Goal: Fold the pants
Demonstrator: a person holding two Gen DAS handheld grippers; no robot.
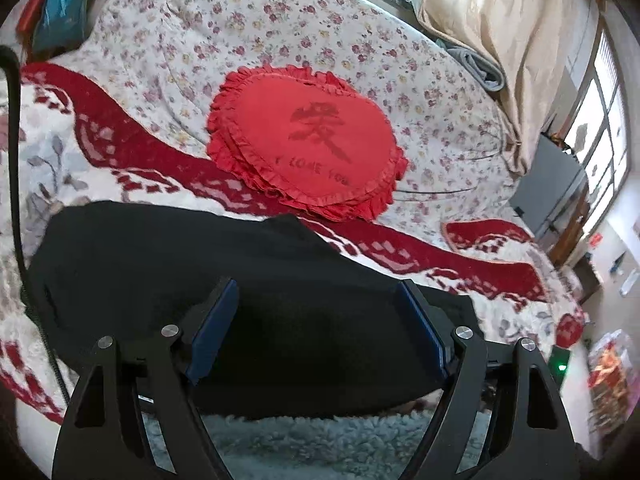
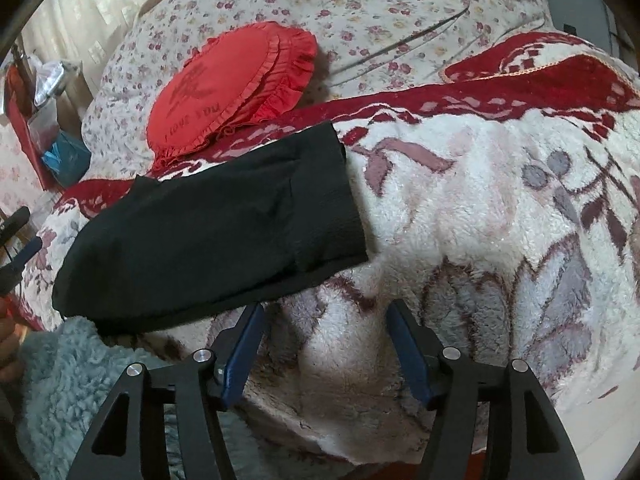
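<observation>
The black pants (image 1: 240, 292) lie folded in a flat bundle on the white and red fleece blanket (image 1: 460, 264). In the right wrist view the pants (image 2: 216, 232) lie at left centre, their hem end towards the right. My left gripper (image 1: 316, 292) is open, its blue pads over the near part of the pants, holding nothing. My right gripper (image 2: 324, 312) is open and empty, over the blanket (image 2: 480, 208) just right of the pants' near edge. The left gripper's tip (image 2: 20, 248) shows at the far left edge.
A red heart-shaped frilled cushion (image 1: 308, 140) lies just beyond the pants on a floral quilt (image 1: 240, 28); it also shows in the right wrist view (image 2: 232, 84). A light blue fluffy blanket (image 1: 328, 444) lies at the near edge. Curtains (image 1: 500, 20) and windows stand at right.
</observation>
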